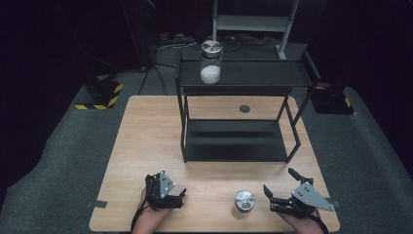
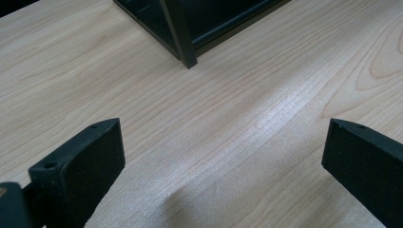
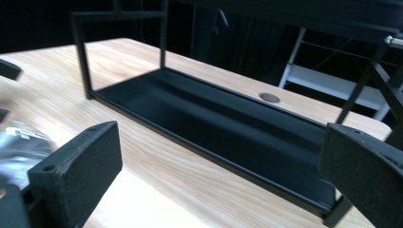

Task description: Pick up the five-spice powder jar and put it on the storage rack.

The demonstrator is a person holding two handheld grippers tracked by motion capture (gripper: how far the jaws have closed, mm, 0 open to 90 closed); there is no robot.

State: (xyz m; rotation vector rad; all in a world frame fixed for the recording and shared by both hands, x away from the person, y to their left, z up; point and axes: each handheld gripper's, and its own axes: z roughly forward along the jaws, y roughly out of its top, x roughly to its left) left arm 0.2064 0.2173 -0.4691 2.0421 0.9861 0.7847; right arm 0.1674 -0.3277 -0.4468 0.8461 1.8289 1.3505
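Resting low at the near edge of the table (image 1: 141, 136), both grippers stood with jaws wide apart and empty: left gripper (image 1: 181, 196) at the near left, right gripper (image 1: 278, 184) at the near right. A small jar (image 1: 244, 202) with a shiny lid stood between them, nearer the right gripper and apart from it. Judged risk: the jar looked light and smooth, so an off-centre or one-sided approach by the right jaws could tip it or push it toward the near edge; a grip on the lid alone might slip. Beyond stood the black rack (image 1: 234, 146), its lower shelf bare; a tall jar (image 1: 211, 62) of white stuff sat on the top shelf at its left. Rack posts and the top shelf's front rail could block a lift to either level.
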